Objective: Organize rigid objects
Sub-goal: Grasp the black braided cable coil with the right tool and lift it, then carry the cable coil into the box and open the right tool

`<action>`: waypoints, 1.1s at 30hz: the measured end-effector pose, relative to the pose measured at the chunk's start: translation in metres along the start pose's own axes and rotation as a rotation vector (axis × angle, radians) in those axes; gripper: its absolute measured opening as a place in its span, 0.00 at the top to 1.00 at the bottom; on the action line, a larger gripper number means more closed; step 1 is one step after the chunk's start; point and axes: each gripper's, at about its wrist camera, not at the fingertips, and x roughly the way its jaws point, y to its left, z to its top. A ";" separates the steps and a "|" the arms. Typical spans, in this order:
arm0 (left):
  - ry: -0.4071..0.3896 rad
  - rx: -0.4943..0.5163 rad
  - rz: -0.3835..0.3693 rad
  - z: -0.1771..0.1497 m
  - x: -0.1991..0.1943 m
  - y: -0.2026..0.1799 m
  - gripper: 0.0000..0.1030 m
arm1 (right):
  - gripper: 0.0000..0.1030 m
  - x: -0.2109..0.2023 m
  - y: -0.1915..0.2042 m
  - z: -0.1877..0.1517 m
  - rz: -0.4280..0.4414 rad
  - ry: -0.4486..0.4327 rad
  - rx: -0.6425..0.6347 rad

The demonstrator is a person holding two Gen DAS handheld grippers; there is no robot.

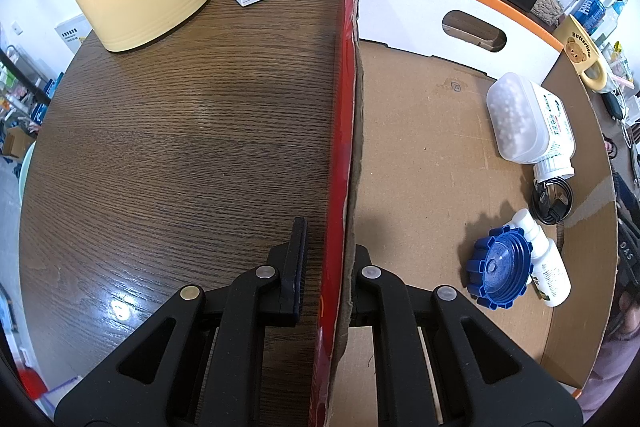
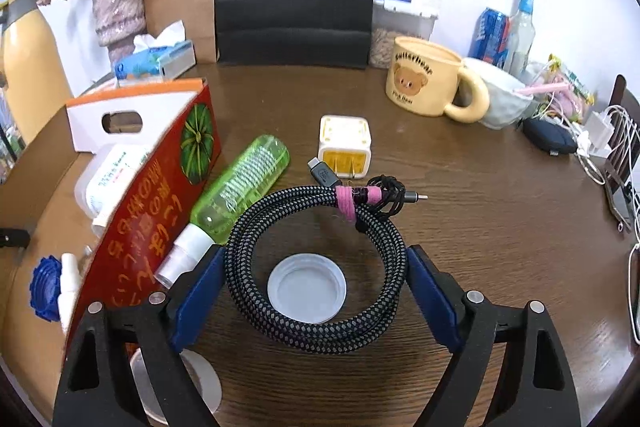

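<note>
Coiled braided cable [image 2: 316, 263] lies flat on the desk [image 2: 460, 187], towards the near edge, bound at the top by a pink tie; a white plastic lid [image 2: 306, 287] sits inside the ring of the coil. Just beyond the coil: a white charger cube [image 2: 346, 147] and a green spray bottle [image 2: 240, 187], the bottle lying along the red outer wall of the cardboard box [image 2: 160, 195].

Box already holds a white bottle of pellets [image 1: 528, 123], a small black cable [image 1: 554, 199], a blue ridged cap [image 1: 500, 267] and a small white spray bottle [image 1: 548, 267], all near its right-hand wall.

Step in hand, as I judge it: picking the coil for transfer into the box. Right gripper [image 2: 316, 291] straddles the coil, blue pads wide apart on either side, not pressing on it; nothing is held. Gripper slants down and forward over the near edge.

Left gripper [image 1: 326, 267] is clamped tight on the box's near wall [image 1: 348, 107], pointing steeply down, apparently steadying the box.

Next move probably calls for closing on the coil without catching the lid, then lifting over the red wall.
</note>
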 end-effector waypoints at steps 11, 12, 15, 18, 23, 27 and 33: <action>0.000 0.000 0.000 0.000 0.000 0.000 0.93 | 0.11 -0.041 0.014 0.014 0.005 -0.138 -0.022; 0.000 0.000 0.000 0.000 0.000 0.001 0.93 | 0.11 -0.044 0.018 0.016 0.008 -0.148 -0.032; 0.000 0.000 0.000 0.000 0.000 0.000 0.93 | 0.11 -0.052 0.031 0.022 0.018 -0.178 -0.071; 0.000 0.000 0.000 0.000 0.000 0.001 0.93 | 0.11 -0.060 0.050 0.030 0.039 -0.205 -0.121; 0.000 0.000 0.000 0.000 0.000 0.000 0.93 | 0.11 -0.067 0.080 0.040 0.075 -0.235 -0.204; 0.000 0.000 0.000 0.000 0.000 0.001 0.93 | 0.11 -0.062 0.103 0.047 0.087 -0.237 -0.270; 0.000 0.000 0.000 0.000 0.000 0.000 0.93 | 0.11 -0.053 0.136 0.051 0.104 -0.224 -0.361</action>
